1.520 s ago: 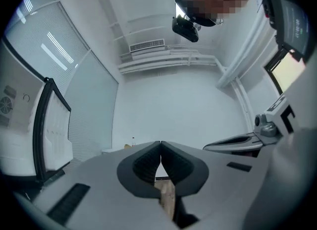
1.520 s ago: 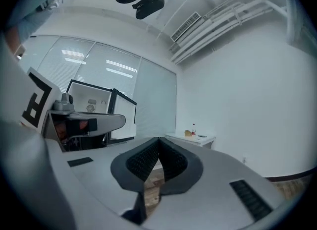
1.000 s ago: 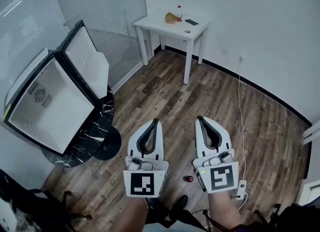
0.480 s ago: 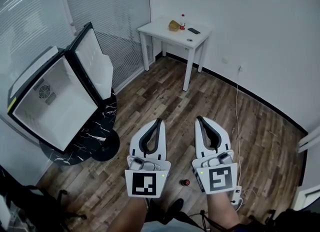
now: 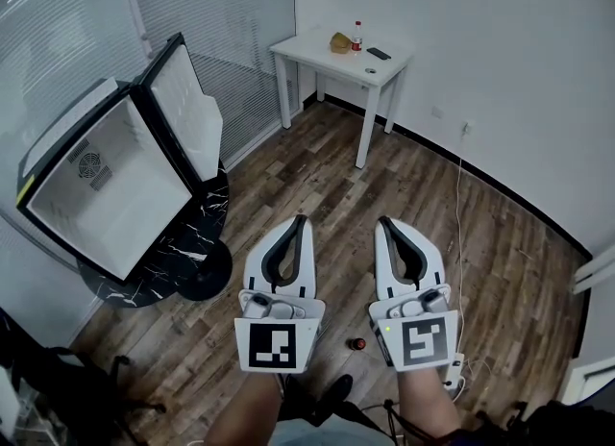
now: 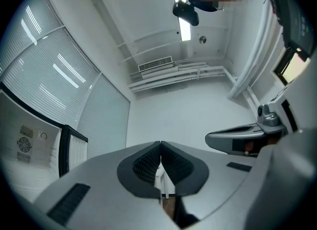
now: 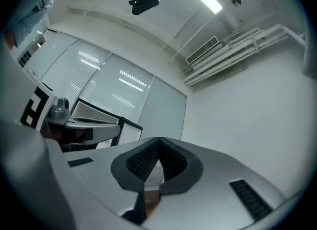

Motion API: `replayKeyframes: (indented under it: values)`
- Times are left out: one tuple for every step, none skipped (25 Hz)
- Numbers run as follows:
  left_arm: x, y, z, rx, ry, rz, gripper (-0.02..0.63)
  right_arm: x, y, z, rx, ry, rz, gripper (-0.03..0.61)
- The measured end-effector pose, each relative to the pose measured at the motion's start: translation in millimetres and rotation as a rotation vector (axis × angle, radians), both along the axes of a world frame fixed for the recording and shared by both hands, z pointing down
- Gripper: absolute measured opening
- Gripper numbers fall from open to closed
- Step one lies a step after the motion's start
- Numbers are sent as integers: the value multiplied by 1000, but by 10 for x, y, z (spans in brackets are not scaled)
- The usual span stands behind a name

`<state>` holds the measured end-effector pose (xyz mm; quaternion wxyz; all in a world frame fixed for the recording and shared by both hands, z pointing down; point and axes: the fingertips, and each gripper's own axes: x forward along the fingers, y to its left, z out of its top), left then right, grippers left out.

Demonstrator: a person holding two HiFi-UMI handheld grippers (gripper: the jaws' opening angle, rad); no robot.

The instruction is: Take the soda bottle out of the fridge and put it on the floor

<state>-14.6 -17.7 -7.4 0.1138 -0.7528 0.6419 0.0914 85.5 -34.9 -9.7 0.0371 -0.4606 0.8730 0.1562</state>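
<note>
Well apart from the open fridge (image 5: 101,199), left gripper (image 5: 300,220) and right gripper (image 5: 384,222) hang side by side over the floor (image 5: 432,180), jaws closed tight, gripping nothing.

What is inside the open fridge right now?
The fridge shows only bare white walls and a round fan grille on its back wall; nothing stands in it. Its door stands open; whatever its inner shelf holds is hidden behind the shelf's front.
</note>
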Motion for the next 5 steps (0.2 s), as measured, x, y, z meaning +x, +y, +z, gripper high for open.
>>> replayKeyframes:
  values:
    - [-5,0,-4,5,4,-1,12,2,0,4,0,-1,1,11]
    - [-3,-1,-2,6,5,-2,12,5,-1,9,0,-1,2,11]
    - [1,-2,3,4,5,-1,12,9,-2,14,0,0,3,11]
    - [7,-3,9,2,5,-1,12,13,-3,18,0,1,5,11]
    - [14,-4,15,0,5,0,11,17,-5,22,-1,3,6,11]
